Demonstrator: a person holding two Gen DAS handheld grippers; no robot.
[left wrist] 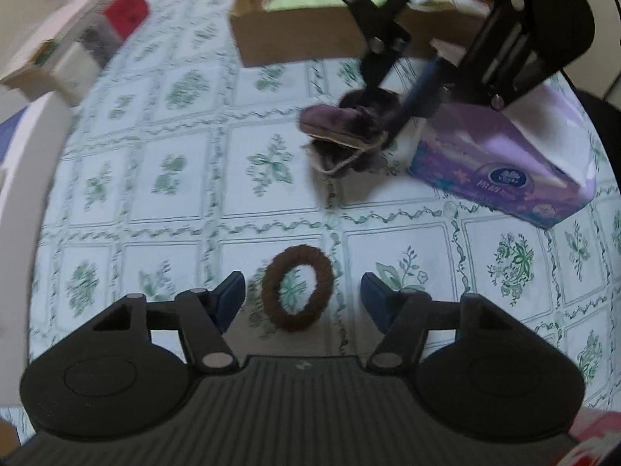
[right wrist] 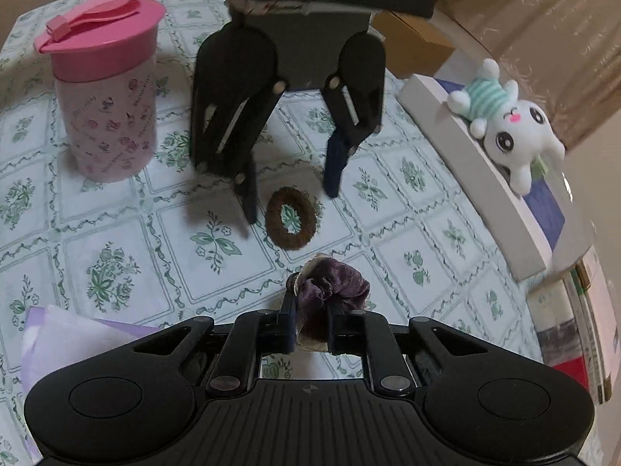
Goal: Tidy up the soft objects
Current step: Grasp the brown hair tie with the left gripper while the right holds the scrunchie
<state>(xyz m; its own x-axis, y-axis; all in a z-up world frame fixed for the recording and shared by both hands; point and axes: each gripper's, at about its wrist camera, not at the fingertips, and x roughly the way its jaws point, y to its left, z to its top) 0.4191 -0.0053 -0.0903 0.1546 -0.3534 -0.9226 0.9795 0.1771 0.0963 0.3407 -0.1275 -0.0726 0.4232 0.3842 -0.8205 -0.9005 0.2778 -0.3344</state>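
A brown fuzzy hair tie [left wrist: 298, 288] lies flat on the patterned tablecloth, between the open fingers of my left gripper [left wrist: 302, 299]; it also shows in the right wrist view [right wrist: 290, 223], with the left gripper [right wrist: 293, 204] straddling it from above. My right gripper [right wrist: 310, 324] is shut on a purple velvet scrunchie [right wrist: 330, 289] and holds it just above the cloth. In the left wrist view the right gripper [left wrist: 382, 116] pinches that scrunchie [left wrist: 341, 128] next to a tissue pack.
A purple tissue pack [left wrist: 504, 155] lies beside the scrunchie. A cardboard box [left wrist: 302, 35] stands at the back. A pink-lidded cup [right wrist: 104, 89] stands to the left. A white plush toy [right wrist: 508, 128] lies on a white tray [right wrist: 465, 155] at the right.
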